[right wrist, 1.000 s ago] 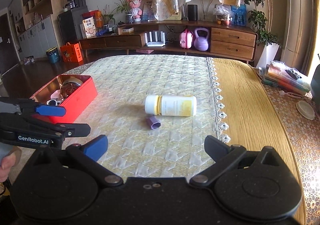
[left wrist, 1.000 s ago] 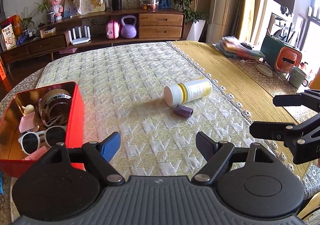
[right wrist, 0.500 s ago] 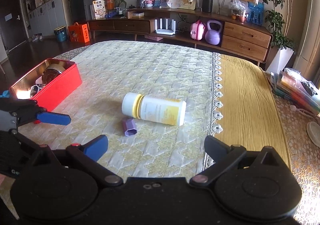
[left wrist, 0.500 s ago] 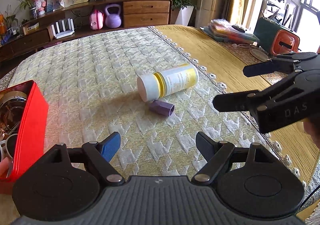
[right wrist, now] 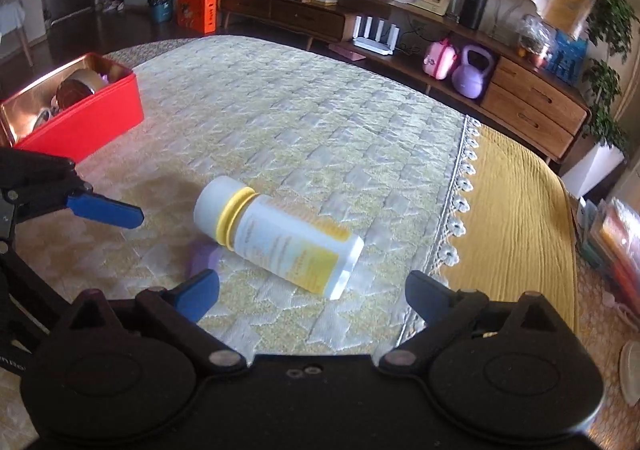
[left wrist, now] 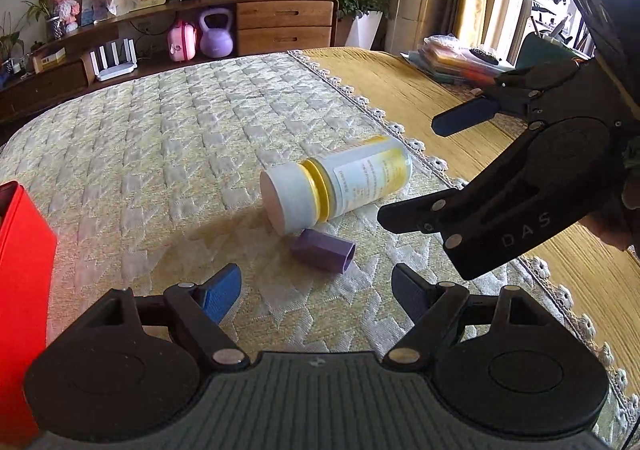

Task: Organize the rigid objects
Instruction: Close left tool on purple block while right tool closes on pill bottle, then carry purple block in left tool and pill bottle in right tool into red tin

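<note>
We have both sets of jaws apart and empty: the left gripper (left wrist: 316,282) faces the small purple hexagonal plastic cap (left wrist: 323,250), and the right gripper (right wrist: 312,290) faces the white plastic bottle with a yellow collar and label (right wrist: 280,238). Both things lie touching mid-table on the quilted cloth, near its lace border, with the red metal tin (right wrist: 80,122) toward the left edge. We should straddle the bottle's body across its width and close squarely, lest it roll, and take the cap by its flat sides.

The red tin (left wrist: 24,290) was cut off by the left edge of the left wrist view, its contents out of sight. From the right wrist, the purple cap (right wrist: 204,256) was half hidden behind the bottle (right wrist: 280,238), whose label print was too blurred to read.
</note>
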Available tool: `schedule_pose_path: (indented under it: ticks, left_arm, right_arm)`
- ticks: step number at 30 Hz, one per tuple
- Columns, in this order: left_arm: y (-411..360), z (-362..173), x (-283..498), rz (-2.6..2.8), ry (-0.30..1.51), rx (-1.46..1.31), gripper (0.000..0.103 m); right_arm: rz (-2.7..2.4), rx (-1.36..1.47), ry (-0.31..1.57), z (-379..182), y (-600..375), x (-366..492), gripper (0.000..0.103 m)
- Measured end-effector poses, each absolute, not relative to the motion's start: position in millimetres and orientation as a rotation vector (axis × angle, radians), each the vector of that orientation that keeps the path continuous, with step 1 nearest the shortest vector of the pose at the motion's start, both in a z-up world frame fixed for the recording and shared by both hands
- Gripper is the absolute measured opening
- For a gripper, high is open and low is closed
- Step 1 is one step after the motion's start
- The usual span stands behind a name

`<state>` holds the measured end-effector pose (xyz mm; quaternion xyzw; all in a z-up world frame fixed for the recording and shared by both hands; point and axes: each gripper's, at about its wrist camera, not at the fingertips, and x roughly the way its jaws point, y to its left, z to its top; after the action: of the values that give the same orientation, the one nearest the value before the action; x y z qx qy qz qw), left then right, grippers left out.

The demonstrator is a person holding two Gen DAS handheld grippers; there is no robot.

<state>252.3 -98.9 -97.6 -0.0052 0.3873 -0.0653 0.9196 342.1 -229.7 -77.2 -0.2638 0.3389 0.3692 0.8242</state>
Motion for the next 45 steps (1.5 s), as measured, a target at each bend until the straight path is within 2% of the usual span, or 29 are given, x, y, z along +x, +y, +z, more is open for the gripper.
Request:
schedule_pose_path:
  ticks: [8,11,15,19,23,27,30,35,45]
  left_arm:
    - [-98.1,-106.6,262.9,-0.162,0.788,0.007,0.082]
    - [-96.0,-108.5,267.5,-0.169,0.787,0.006,0.078]
    - [-94.2,-111.8,272.2,-0.19,0.784,0.017,0.071]
    - [-97.4,-112.1,274.7,-0.214,0.769,0.054,0.059]
    - [-100.8,-113.0,273.7,-0.24,0.749,0.08,0.051]
    - [-102.8,-113.5,273.7,-0.255,0.734,0.091,0.04]
    - [-103.3,-114.6,274.2,-0.26,0.728,0.094,0.04]
    - [-102.2,-114.2,273.2,-0.241,0.726,0.086,0.039]
    - [-95.2,-105.7,259.2,-0.204,0.744,0.057,0.039]
  right_arm:
    - [0.834,-0.757,0.68,-85.6,-198.1,353.1,0.097]
    - [0.851,-0.791,0.663,-87.9,-192.3,357.0,0.097]
    - [0.897,-0.813,0.67,-91.3,-186.5,362.7,0.093]
    - [0.933,-0.804,0.705,-95.3,-184.0,365.2,0.078]
    - [0.924,-0.79,0.705,-95.1,-184.3,364.2,0.075]
    - [0.883,-0.737,0.723,-94.4,-187.5,365.6,0.074]
    - [0.85,-0.705,0.73,-94.4,-191.5,363.8,0.074]
    - [0.793,-0.661,0.729,-91.9,-194.5,359.3,0.052]
    - [0.631,-0.542,0.758,-91.5,-203.8,343.0,0.048]
